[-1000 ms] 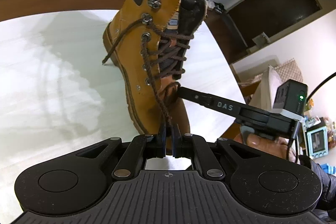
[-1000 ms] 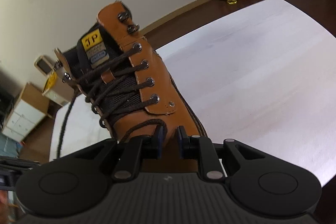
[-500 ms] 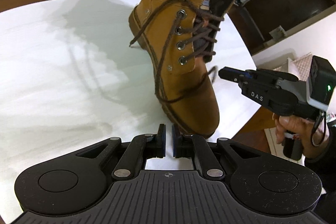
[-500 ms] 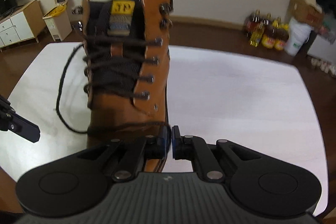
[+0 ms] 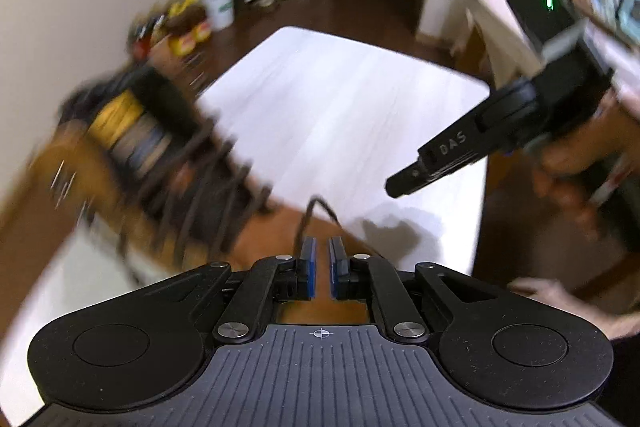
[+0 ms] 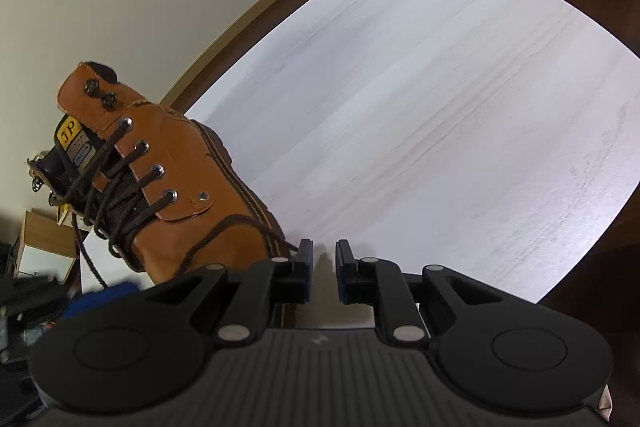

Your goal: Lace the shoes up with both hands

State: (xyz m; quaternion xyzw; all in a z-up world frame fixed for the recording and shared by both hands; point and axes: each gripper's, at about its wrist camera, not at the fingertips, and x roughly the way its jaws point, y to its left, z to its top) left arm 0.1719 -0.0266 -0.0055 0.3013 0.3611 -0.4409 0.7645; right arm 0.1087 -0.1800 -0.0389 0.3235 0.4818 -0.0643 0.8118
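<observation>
Left wrist view, item one: our left gripper [image 5: 319, 259], blue pads a narrow gap apart and opening, nothing pinched between them. A second ago these pads were together on the dark lace [image 5: 316, 205] low on the boot's front; half a second ago they were already off it. The lace now arches just beyond the fingertips, free.

Item two: tan boot [image 5: 132, 163], smeared by motion blur at the left of this view, on the white table [image 5: 360, 115]. It filled the centre of the frame a second ago; our view has swung off it.

Item three: right gripper [image 5: 404, 183], seen side-on at the right of this view, held by a hand [image 5: 576, 163]. Its tip hangs over the table, clear of the boot.

Right wrist view, item four: right gripper [image 6: 322, 267], jaws apart and opening, bare table showing in the gap. Boot [image 6: 160, 187] sits sharp at left, upright, toe towards us. Lace [image 6: 224, 231] loops loose across the vamp, its end passing just beside the left pad, not gripped.

Reading: both ends are released, so we judge one crossing finished and a fresh grasp due.

View difference: only the right wrist shows the eyelets [image 6: 160, 171] laced and the two top hooks [image 6: 100, 93] unlaced; only the left shows the other gripper and hand.
</observation>
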